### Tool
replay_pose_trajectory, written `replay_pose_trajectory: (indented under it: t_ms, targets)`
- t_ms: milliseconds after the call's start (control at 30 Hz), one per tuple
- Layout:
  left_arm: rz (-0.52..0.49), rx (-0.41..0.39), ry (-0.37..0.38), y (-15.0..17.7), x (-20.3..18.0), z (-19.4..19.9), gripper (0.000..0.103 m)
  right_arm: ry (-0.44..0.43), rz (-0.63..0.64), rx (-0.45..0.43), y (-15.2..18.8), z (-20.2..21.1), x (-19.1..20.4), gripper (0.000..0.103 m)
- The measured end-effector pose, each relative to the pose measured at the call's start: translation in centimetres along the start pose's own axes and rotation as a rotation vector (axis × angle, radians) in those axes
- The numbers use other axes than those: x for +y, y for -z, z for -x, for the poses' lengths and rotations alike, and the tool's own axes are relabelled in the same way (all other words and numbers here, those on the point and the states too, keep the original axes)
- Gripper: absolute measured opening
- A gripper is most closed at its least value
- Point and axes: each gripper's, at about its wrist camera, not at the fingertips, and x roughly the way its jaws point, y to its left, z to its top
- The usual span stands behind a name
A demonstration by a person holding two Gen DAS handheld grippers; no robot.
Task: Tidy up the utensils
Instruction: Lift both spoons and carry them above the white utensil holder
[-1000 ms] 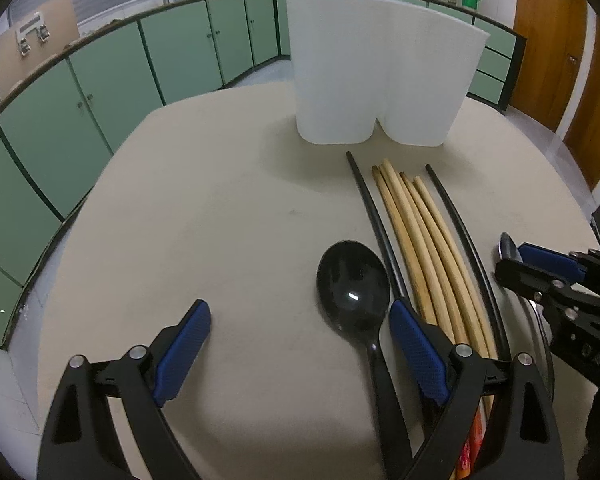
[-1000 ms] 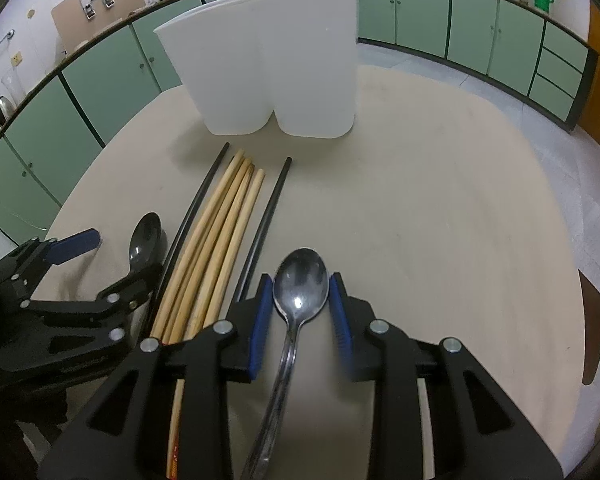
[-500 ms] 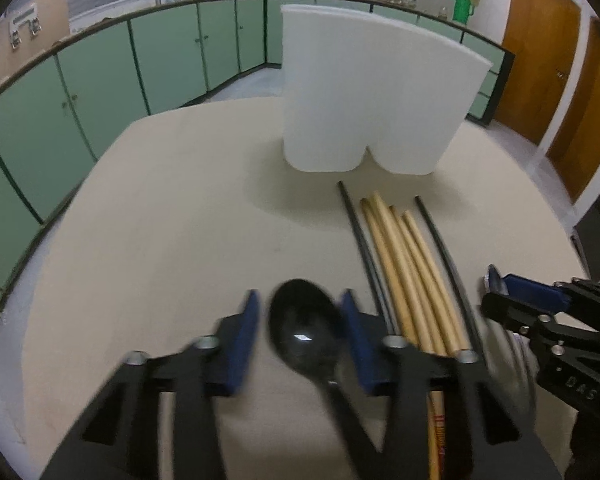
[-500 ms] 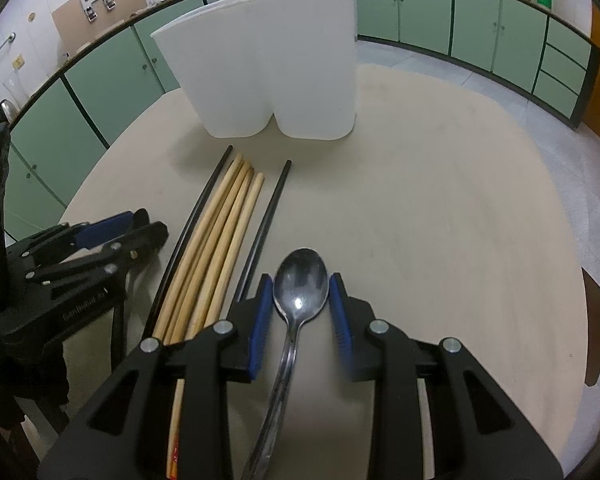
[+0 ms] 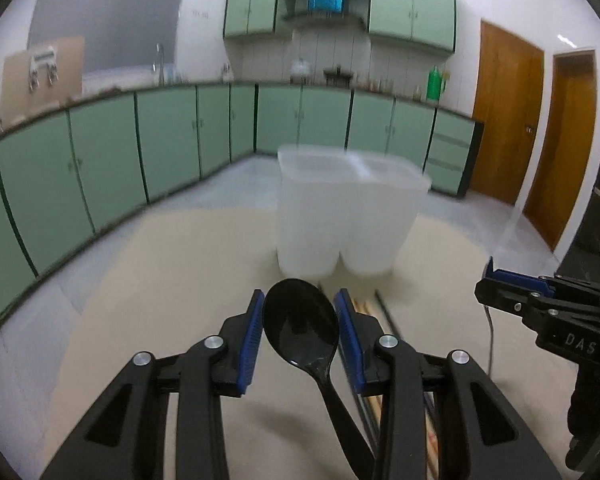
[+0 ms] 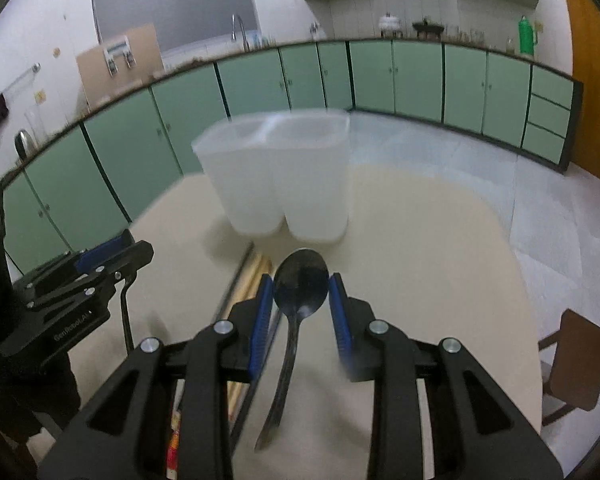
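Note:
My left gripper (image 5: 300, 332) is shut on a black plastic spoon (image 5: 300, 326) and holds it lifted above the table, bowl forward. My right gripper (image 6: 300, 300) is shut on a metal spoon (image 6: 301, 284), also lifted. A white two-compartment utensil holder (image 5: 348, 216) stands upright ahead in the left wrist view, and it also shows in the right wrist view (image 6: 280, 184). Wooden and black chopsticks (image 6: 252, 276) lie on the table below, between the grippers and the holder. The right gripper shows at the right of the left wrist view (image 5: 540, 304), and the left gripper at the left of the right wrist view (image 6: 80, 284).
The round beige table (image 6: 420, 240) has its edge near on the right. A brown chair (image 6: 576, 364) stands beyond that edge. Green cabinets (image 5: 100, 160) ring the room, with wooden doors (image 5: 508, 120) at the right.
My left gripper closed on the black spoon and lifted it. My right gripper lifted the metal spoon. Both views tilted up from the table, toward the holder.

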Motion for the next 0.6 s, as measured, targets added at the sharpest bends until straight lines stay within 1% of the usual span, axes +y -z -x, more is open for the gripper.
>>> replay_pose_trajectory:
  t_ms: [133, 267, 400, 533, 600]
  targets:
    - [-0.002, -0.079, 0.007, -1.3, 0.0, 1.0, 0.036, -0.005, -0.006, -0.069, -1.5, 1.6, -0.2, 0.027]
    - [-0.013, -0.168, 0.011, -4.1, -0.3, 2.3, 0.036, -0.007, 0.011, -0.142, -4.1, 3.4, -0.5, 0.027]
    - [-0.027, -0.269, 0.013, -8.3, -0.5, 3.1, 0.036, -0.029, 0.028, -0.215, -7.6, 5.3, -0.9, 0.027]
    - [-0.03, -0.356, 0.001, -13.1, -0.8, 2.6, 0.036, -0.048, 0.026, -0.295, -12.4, 6.5, -1.8, 0.027]
    - [-0.028, -0.377, -0.004, -14.7, -1.0, 1.8, 0.036, -0.027, 0.04, -0.329, -14.3, 6.2, -2.2, 0.027]
